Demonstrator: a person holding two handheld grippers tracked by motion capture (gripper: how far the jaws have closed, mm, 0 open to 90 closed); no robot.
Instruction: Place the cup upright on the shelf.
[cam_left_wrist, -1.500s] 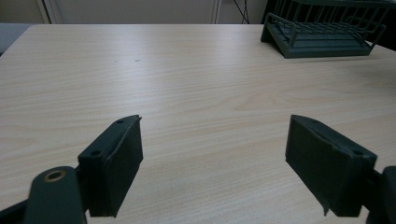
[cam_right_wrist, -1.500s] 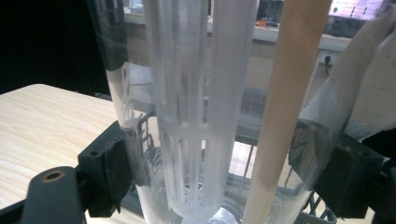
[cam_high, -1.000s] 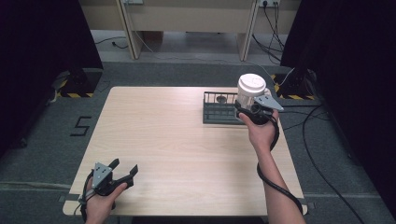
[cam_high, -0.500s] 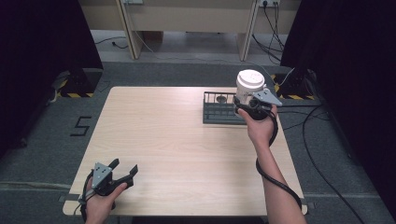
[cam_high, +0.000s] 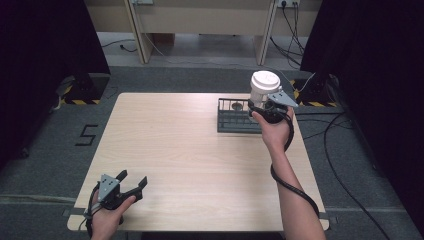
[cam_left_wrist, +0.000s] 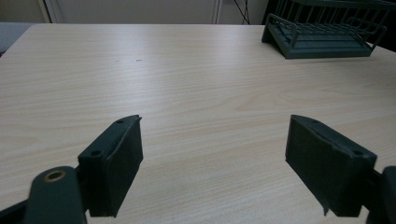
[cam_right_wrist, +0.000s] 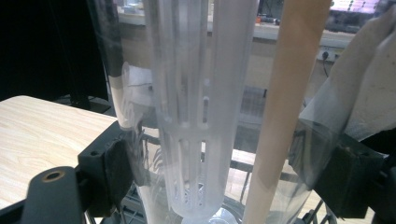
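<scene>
My left claw (cam_high: 131, 184) rests at the near left corner of the table (cam_high: 175, 145), jaws spread wide with nothing between them. In the left gripper view bare wood shows between the two pads, and the rack (cam_left_wrist: 327, 32) sits well off at the far right.

Farther right, the dark rack (cam_high: 235, 116) stands near the table's far right edge. My right claw (cam_high: 261, 106) is raised just beside it, over its right end, pinching a clear bottle (cam_high: 263, 90) with a white lid. The bottle stands upright. In the right gripper view its clear wall (cam_right_wrist: 140, 93) fills the gap between my pads, both pressing its sides, with a white slotted core (cam_right_wrist: 196, 116) running down its middle and the rack dimly seen through it below.
</scene>
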